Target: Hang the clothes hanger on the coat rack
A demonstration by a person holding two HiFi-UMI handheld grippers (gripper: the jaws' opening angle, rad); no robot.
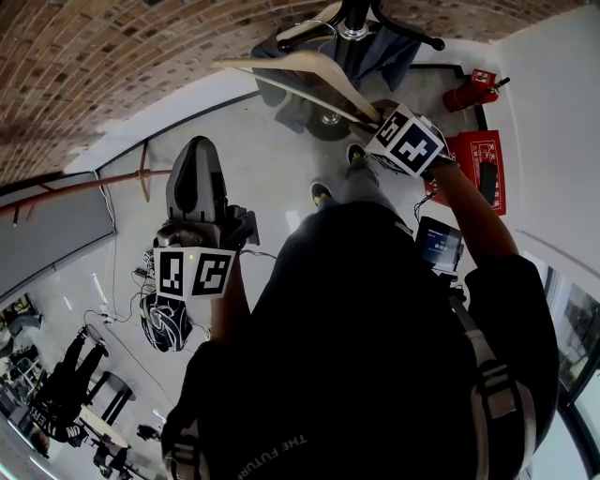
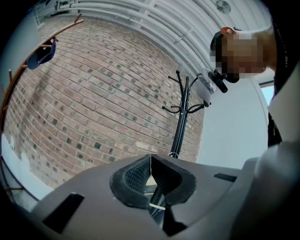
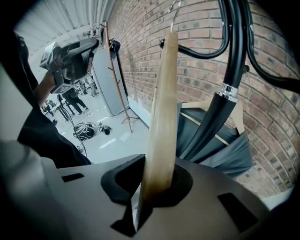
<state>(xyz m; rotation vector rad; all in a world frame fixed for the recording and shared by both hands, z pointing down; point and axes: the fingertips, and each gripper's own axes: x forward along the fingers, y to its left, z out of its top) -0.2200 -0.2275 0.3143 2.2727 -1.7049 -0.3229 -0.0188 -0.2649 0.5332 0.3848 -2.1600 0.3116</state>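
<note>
**Head view.** Right gripper (image 1: 377,120) up at the top right, clamped on one end of a wooden hanger (image 1: 291,73). Hanger reaching leftward from the jaws, nearly flat, just below the rack (image 1: 354,21); touching it or not, impossible to say. Grey-blue garment (image 1: 398,52) on the rack, just beyond the jaws. Red extinguisher (image 1: 473,91) to the right of that gripper, down on the floor (image 1: 272,169). Left gripper (image 1: 194,150) well apart to the left, nothing near its tips. Helmet (image 1: 167,323) on the floor beneath it.

**Left gripper view.** Jaws fully together, pads meeting in a thin line, nothing between them. Rack far ahead and slightly right of the tips, against the brick wall (image 2: 93,103).

**Right gripper view.** Jaws partly closed, pressing on the hanger from both sides. Hanger rising straight up from between the pads, its wire hook at the top edge beside a curved rack arm; hooked over or not, hard to tell. Rack pole just right of the hanger. Behind the pole, a second hanger (image 3: 240,117) carrying the garment. Left gripper off to the upper left, well apart.
</note>
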